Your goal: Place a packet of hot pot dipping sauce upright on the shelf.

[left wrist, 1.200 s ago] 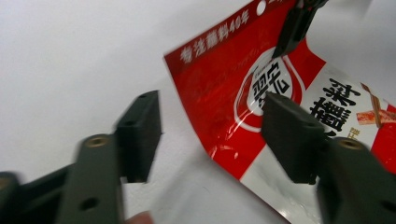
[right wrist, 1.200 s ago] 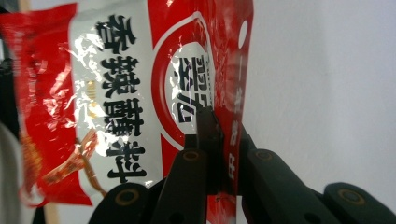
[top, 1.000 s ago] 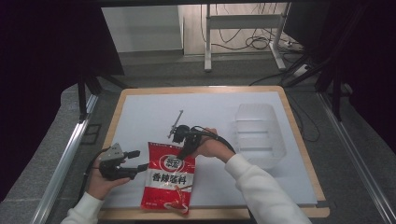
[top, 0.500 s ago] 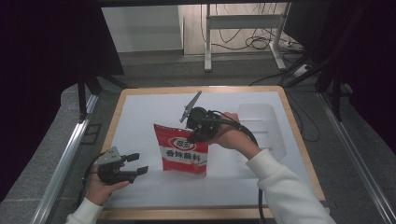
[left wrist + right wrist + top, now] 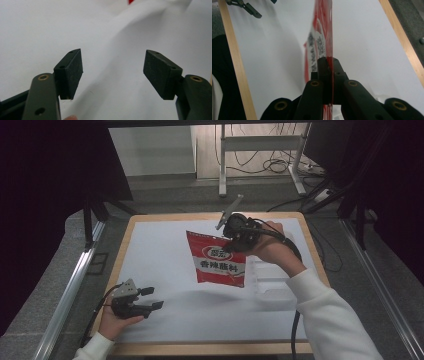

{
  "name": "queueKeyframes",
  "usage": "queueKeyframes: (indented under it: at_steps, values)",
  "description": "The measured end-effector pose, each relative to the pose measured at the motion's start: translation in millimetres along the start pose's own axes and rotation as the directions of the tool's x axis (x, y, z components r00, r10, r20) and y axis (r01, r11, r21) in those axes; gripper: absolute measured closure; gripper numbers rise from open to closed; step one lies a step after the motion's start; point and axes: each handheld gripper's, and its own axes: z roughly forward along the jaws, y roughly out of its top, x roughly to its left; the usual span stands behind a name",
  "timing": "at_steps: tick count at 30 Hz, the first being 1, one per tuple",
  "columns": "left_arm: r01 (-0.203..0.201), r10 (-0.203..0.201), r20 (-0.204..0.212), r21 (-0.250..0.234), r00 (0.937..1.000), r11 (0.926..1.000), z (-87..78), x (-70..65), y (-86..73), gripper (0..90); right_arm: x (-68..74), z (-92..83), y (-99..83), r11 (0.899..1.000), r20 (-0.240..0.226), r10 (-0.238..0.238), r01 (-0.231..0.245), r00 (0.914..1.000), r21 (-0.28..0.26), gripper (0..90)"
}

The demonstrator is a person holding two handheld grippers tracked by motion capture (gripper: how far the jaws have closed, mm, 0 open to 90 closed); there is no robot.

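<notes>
Pouch (image 5: 219, 260) lifted off tabletop (image 5: 165, 250), pinched in right gripper (image 5: 234, 240); left gripper (image 5: 150, 299) wide, empty; placing, perhaps into tray (image 5: 272, 280), left.

A clear plastic tray (image 5: 272, 280) lies on the white, wood-edged table (image 5: 165, 245), with cables (image 5: 270, 167) on the floor beyond.

Held aloft over a white-topped table (image 5: 165, 245): a red snack packet (image 5: 218, 263), pinched at its top corner by the right gripper (image 5: 233, 242). Resting near the front-left corner, jaws apart: the left gripper (image 5: 150, 298). Beside the packet: a clear plastic tray (image 5: 272, 280).
</notes>
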Motion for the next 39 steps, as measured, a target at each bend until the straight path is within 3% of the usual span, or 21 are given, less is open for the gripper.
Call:
queueKeyframes:
  at_steps: [4, 10, 14, 17, 21, 29, 39]
  values:
    - [0.001, -0.001, 0.001, 0.004, 1.0000, 1.0000, 1.3, -0.2, -0.7, 31.3, -1.5, -9.3, -6.3, 1.000, 0.008, 0.000, 0.000, 1.0000, 0.004, 88.8]
    - [0.000, 0.000, -0.001, 0.011, 1.0000, 0.9999, 2.4, -0.1, -1.0, 31.3, -12.2, -32.8, -19.9, 1.000, 0.065, 0.021, -0.021, 0.9977, 0.007, 88.9]
    - [-0.013, 0.014, -0.013, 0.023, 0.9998, 0.9996, 3.1, -0.4, -1.5, 31.2, -23.6, -47.6, -33.6, 0.999, 0.109, 0.037, -0.037, 0.9934, 0.001, 88.8]
    - [-0.012, 0.012, -0.009, 0.031, 0.9999, 0.9995, 5.4, 0.3, -1.4, 31.2, -39.0, -63.1, -52.0, 0.998, 0.150, 0.070, -0.069, 0.9862, -0.012, 88.8]
    - [-0.017, 0.017, -0.009, 0.039, 0.9998, 0.9991, 7.0, -0.2, -1.3, 31.3, -55.8, -72.9, -68.7, 0.992, 0.169, 0.123, -0.123, 0.9780, -0.011, 88.8]
    - [-0.022, 0.023, -0.011, 0.052, 0.9997, 0.9984, 9.7, 0.1, -1.4, 31.3, -80.4, -76.5, -93.8, 0.988, 0.196, 0.154, -0.156, 0.9684, -0.007, 88.8]
    - [-0.021, 0.022, -0.017, 0.066, 0.9996, 0.9976, 14.3, 0.2, 0.1, 31.5, -102.9, -72.1, -122.3, 0.985, 0.186, 0.173, -0.173, 0.9672, -0.017, 88.8]
